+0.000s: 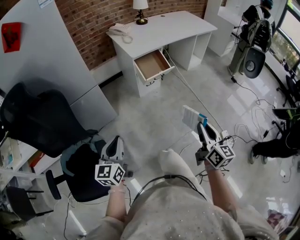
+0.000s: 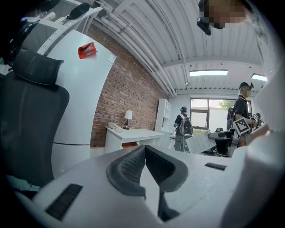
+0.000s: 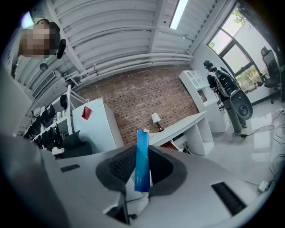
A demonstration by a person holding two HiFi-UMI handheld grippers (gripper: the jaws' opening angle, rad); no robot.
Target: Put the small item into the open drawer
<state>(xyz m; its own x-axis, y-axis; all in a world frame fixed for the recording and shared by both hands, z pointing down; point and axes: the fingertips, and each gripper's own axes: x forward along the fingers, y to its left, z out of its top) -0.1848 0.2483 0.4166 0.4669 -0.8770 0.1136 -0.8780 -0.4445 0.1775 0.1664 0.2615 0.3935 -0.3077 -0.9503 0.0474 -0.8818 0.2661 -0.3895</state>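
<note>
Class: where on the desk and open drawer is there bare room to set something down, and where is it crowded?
The open wooden drawer shows a bare bottom. The white desk is bare right of the white-shaded table lamp; a white telephone crowds its left corner.

The flat blue-and-white box (image 3: 142, 169) shows only its narrow blue edge in the right gripper view, its lower end hidden between the dark pads (image 3: 122, 164) of the right hand-held gripper (image 3: 141, 150); in the head view its print is too small to read. There the white-shaded table lamp (image 1: 140, 4) on the white bench (image 1: 187, 23) is cut off by the top edge, and the black office chair (image 1: 37, 122) by the left edge. In the left gripper view the open wood-lined drawer (image 2: 130, 144) is a tiny brown sliver, its inside impossible to make out.
</note>
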